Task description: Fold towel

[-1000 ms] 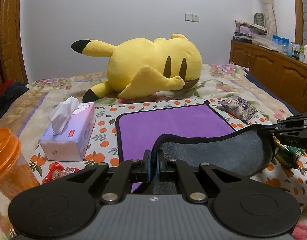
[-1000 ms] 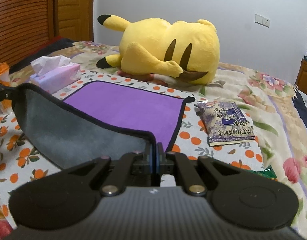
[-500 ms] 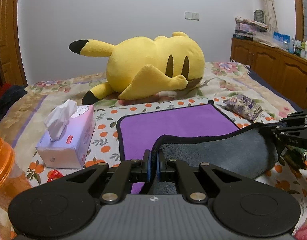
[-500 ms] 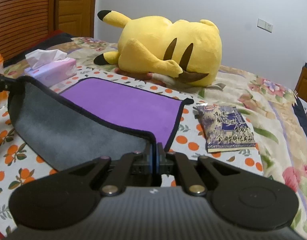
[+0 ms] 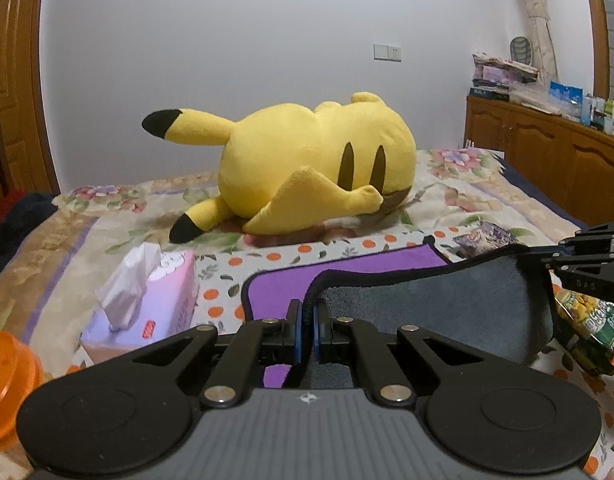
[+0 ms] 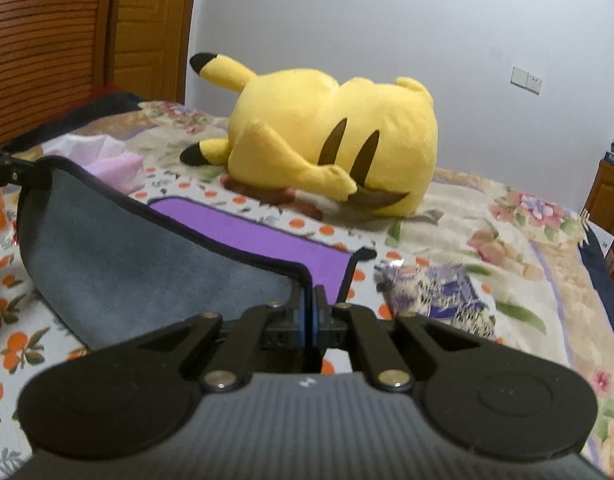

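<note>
The left tongs [image 5: 306,330] were pinched tight on one near corner of the towel [image 5: 435,312], and the right tongs [image 6: 309,318] gripped the other. The towel's near edge hung lifted between them, grey underside showing, while its purple far part lay flat on the bed [image 6: 487,216]. A yellow plush [image 5: 319,184] lay beyond it, a tissue box [image 5: 155,300] to its left.

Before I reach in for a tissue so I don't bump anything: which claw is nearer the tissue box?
Left. The left claw holds the towel corner beside the tissue box; the right claw holds the opposite corner, farther away.
</note>
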